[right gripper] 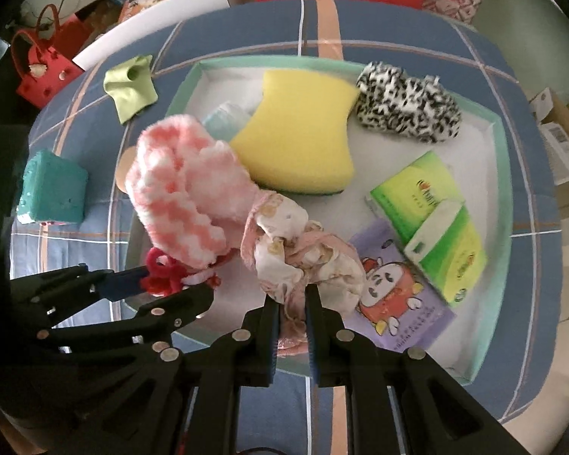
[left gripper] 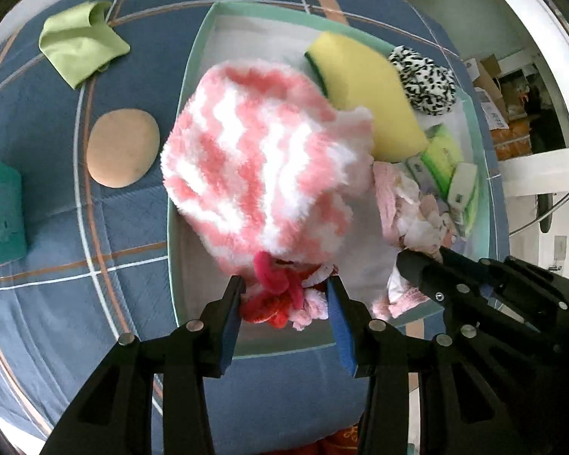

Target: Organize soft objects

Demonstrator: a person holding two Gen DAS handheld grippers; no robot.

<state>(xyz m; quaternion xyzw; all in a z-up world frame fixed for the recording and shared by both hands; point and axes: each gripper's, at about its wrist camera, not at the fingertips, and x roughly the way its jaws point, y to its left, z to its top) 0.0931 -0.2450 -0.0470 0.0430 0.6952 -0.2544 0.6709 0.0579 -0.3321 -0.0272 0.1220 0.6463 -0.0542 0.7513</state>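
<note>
My left gripper (left gripper: 284,295) is shut on the red cuff of a fluffy pink-and-white sock (left gripper: 254,159) and holds it over the mint-green box (left gripper: 193,87). In the right wrist view the left gripper (right gripper: 170,284) and the sock (right gripper: 182,197) show at the left. My right gripper (right gripper: 292,295) is shut on a pale pink printed cloth (right gripper: 299,250) above the box (right gripper: 500,174). The right gripper shows in the left wrist view (left gripper: 409,261), its tips at the cloth (left gripper: 413,208).
In the box lie a yellow sponge (right gripper: 303,140), a black-and-white fuzzy item (right gripper: 406,102), green tissue packs (right gripper: 432,223) and a purple cartoon pack (right gripper: 390,288). On the blue plaid cover lie a green cloth (left gripper: 79,41), a tan oval pad (left gripper: 123,148) and a teal block (left gripper: 0,212).
</note>
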